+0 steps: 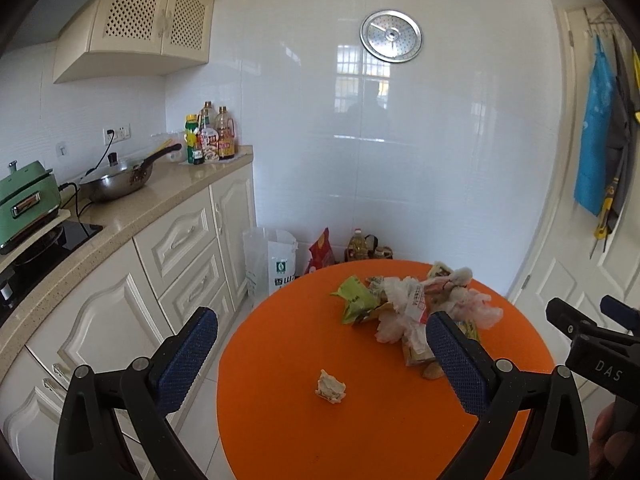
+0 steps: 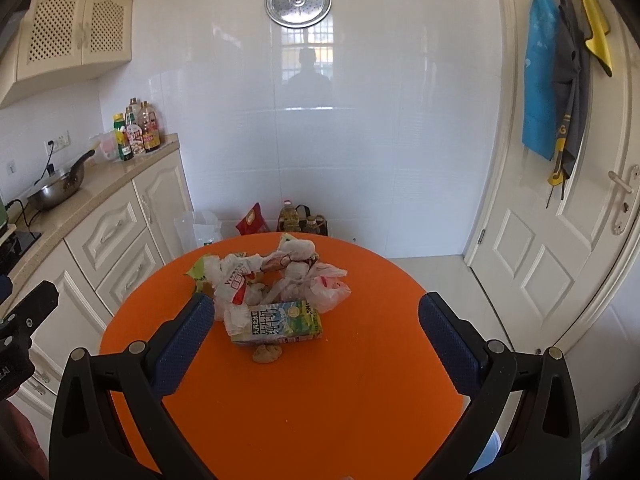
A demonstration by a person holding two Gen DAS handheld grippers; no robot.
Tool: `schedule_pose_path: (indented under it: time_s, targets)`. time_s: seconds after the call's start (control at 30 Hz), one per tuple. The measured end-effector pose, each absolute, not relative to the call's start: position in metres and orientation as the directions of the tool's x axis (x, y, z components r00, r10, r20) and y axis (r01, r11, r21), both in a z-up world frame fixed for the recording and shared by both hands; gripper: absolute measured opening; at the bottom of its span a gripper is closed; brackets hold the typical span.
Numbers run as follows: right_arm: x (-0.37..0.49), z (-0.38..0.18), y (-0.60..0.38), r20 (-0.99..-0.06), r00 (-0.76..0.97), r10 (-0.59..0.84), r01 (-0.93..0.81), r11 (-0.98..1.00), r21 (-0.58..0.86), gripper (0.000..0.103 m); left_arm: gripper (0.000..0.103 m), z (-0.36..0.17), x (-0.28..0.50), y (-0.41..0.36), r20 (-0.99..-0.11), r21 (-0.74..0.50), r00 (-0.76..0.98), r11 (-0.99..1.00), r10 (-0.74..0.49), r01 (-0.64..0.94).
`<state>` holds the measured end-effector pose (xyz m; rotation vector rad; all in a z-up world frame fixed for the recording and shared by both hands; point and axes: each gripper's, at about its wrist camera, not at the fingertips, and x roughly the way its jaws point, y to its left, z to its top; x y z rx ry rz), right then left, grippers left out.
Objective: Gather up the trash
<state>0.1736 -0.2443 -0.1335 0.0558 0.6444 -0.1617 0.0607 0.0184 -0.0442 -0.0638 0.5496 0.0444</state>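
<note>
A pile of trash (image 1: pixel 416 304) lies on the far half of a round orange table (image 1: pixel 280 432): crumpled plastic bags, a green wrapper (image 1: pixel 354 298) and a milk carton (image 2: pixel 276 323). A small crumpled paper ball (image 1: pixel 330 386) lies alone nearer me. A brown lump (image 2: pixel 266 353) sits in front of the carton. My left gripper (image 1: pixel 320 354) is open and empty above the table's near left side. My right gripper (image 2: pixel 316 340) is open and empty, hovering before the pile (image 2: pixel 272 280); it also shows in the left wrist view (image 1: pixel 592 322).
Cream kitchen cabinets and a counter (image 1: pixel 132 216) with a wok (image 1: pixel 116 182) and bottles run along the left. A white plastic bag (image 1: pixel 272 264), a red packet and oil bottles stand on the floor behind the table. A white door (image 2: pixel 560 216) is at the right.
</note>
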Motion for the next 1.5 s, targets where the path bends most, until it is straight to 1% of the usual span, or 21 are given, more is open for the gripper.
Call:
schedule_pose_path:
  time_s: [0.27, 0.43, 0.87, 0.9, 1.03, 1.1, 1.13, 1.17, 1.2, 1.23, 1.3, 1.33, 1.37, 1.4, 1.47, 1.5]
  targets:
    - [0.21, -0.19, -0.242, -0.711, 0.696, -0.101, 0.139, 0.99, -0.004, 0.103, 0.102, -0.105, 0.137, 0.009, -0.666, -0.025, 0.745, 0.998, 0.026, -0.057]
    - [0.227, -0.214, -0.24, -0.752, 0.654, -0.087, 0.126, 0.992, -0.005, 0.103, 0.102, -0.127, 0.18, 0.01, -0.712, -0.01, 0.702, 0.998, 0.032, -0.056]
    - [0.263, -0.259, -0.231, -0.824, 0.565, -0.04, 0.074, 0.997, 0.002, 0.103, 0.102, -0.194, 0.264, 0.009, -0.784, -0.008, 0.621, 1.0, 0.006, -0.019]
    - [0.265, -0.263, -0.231, -0.829, 0.558, -0.038, 0.071, 0.997, 0.002, 0.103, 0.102, -0.204, 0.259, 0.009, -0.786, -0.003, 0.619, 1.0, 0.008, -0.017]
    - [0.269, -0.275, -0.232, -0.846, 0.533, -0.031, 0.07, 0.998, 0.008, 0.103, 0.1, -0.223, 0.28, 0.007, -0.798, 0.003, 0.603, 1.0, 0.003, 0.0]
    - [0.269, -0.282, -0.232, -0.85, 0.526, -0.023, 0.069, 0.998, 0.015, 0.103, 0.09, -0.233, 0.284, 0.008, -0.806, 0.001, 0.592, 1.0, -0.007, 0.014]
    - [0.27, -0.286, -0.231, -0.853, 0.522, -0.019, 0.067, 0.998, 0.019, 0.103, 0.08, -0.239, 0.287, 0.007, -0.814, -0.005, 0.581, 1.0, -0.017, 0.023]
    - [0.271, -0.29, -0.23, -0.856, 0.517, -0.013, 0.066, 0.998, 0.025, 0.103, 0.077, -0.245, 0.288, 0.007, -0.822, -0.013, 0.568, 0.999, -0.027, 0.03]
    - [0.272, -0.293, -0.23, -0.856, 0.517, -0.003, 0.065, 0.997, 0.035, 0.101, 0.076, -0.246, 0.288, 0.005, -0.814, -0.015, 0.58, 0.999, -0.029, 0.03]
    - [0.273, -0.296, -0.229, -0.855, 0.518, 0.005, 0.064, 0.997, 0.045, 0.098, 0.073, -0.246, 0.287, 0.008, -0.819, -0.021, 0.573, 0.999, -0.034, 0.029]
    - [0.276, -0.302, -0.228, -0.856, 0.517, 0.016, 0.06, 0.997, 0.055, 0.081, 0.067, -0.25, 0.29, 0.006, -0.816, -0.026, 0.577, 0.999, -0.042, 0.037]
    - [0.278, -0.305, -0.227, -0.859, 0.512, 0.017, 0.056, 0.997, 0.053, 0.075, 0.061, -0.252, 0.29, 0.004, -0.814, -0.024, 0.579, 0.999, -0.043, 0.041]
    - [0.28, -0.31, -0.225, -0.863, 0.505, 0.021, 0.047, 0.998, 0.052, 0.067, 0.054, -0.254, 0.291, 0.002, -0.812, -0.03, 0.582, 0.998, -0.056, 0.053]
    - [0.28, -0.311, -0.224, -0.86, 0.51, 0.026, 0.042, 0.998, 0.055, 0.066, 0.051, -0.255, 0.291, 0.0, -0.811, -0.03, 0.581, 0.998, -0.059, 0.059]
    - [0.28, -0.311, -0.222, -0.851, 0.525, 0.03, 0.034, 0.998, 0.056, 0.064, 0.039, -0.26, 0.294, -0.006, -0.809, -0.034, 0.583, 0.997, -0.071, 0.075]
    - [0.279, -0.312, -0.223, -0.847, 0.53, 0.036, 0.033, 0.997, 0.064, 0.059, 0.036, -0.26, 0.294, -0.007, -0.81, -0.04, 0.581, 0.996, -0.08, 0.082]
